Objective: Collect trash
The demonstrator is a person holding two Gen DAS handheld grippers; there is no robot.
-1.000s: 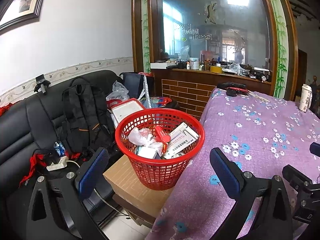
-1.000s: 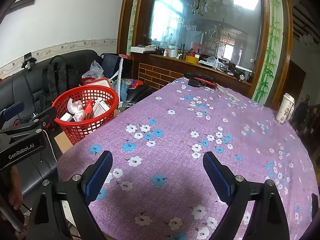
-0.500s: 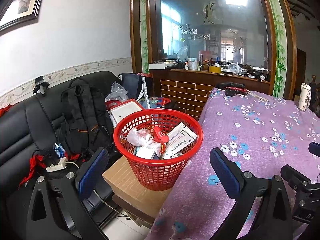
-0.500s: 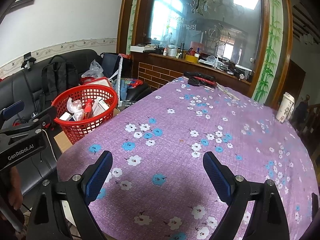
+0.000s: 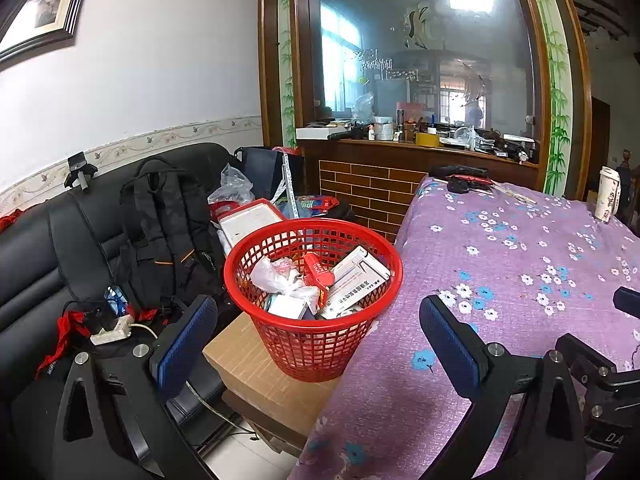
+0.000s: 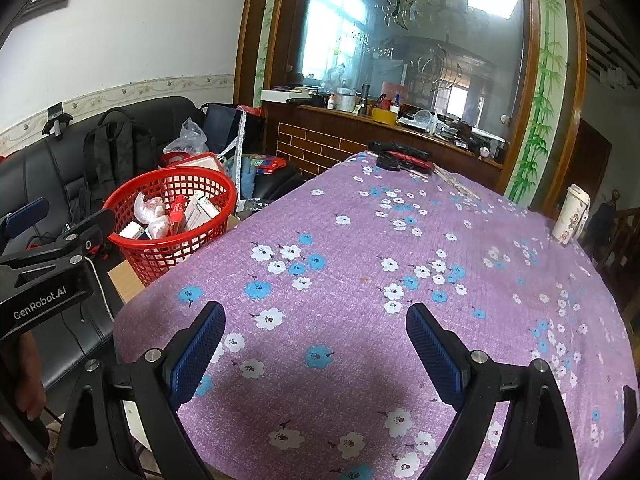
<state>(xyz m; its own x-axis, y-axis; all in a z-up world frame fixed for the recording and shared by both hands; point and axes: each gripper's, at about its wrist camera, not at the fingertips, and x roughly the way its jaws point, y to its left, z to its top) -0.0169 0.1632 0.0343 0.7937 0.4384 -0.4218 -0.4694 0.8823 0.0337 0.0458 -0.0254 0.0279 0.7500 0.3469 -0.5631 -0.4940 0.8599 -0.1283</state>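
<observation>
Black sofa (image 5: 48, 248) at far left, a black backpack (image 5: 168, 236) propped against its back, a white power strip (image 5: 112, 330) on the seat.

Red mesh basket (image 5: 312, 308) next, standing on a brown cardboard box (image 5: 256, 364) just beside the table edge. Trash sits in it: crumpled white plastic (image 5: 272, 274), a red packet (image 5: 318, 274), a white printed carton (image 5: 360, 280) leaning on the right wall, and a small white box (image 5: 286, 306) low at the front. In the right wrist view the same basket (image 6: 168, 232) sits at left, off the table.

Left gripper (image 5: 316, 340): jaws spread wide, blue pads well apart, nothing between them. It hangs in front of the basket, touching neither basket nor box.

Table with purple flowered cloth (image 5: 520, 280) fills the right side. Its near part is bare cloth. Dark tools with red handles (image 5: 466, 180) lie at the far end; a white patterned cup (image 5: 608, 196) stands upright near the far right edge.

Right gripper (image 6: 316, 344): jaws wide apart, holding nothing, above the near edge of the cloth (image 6: 360, 280). No contact with the cloth can be made out.
</observation>
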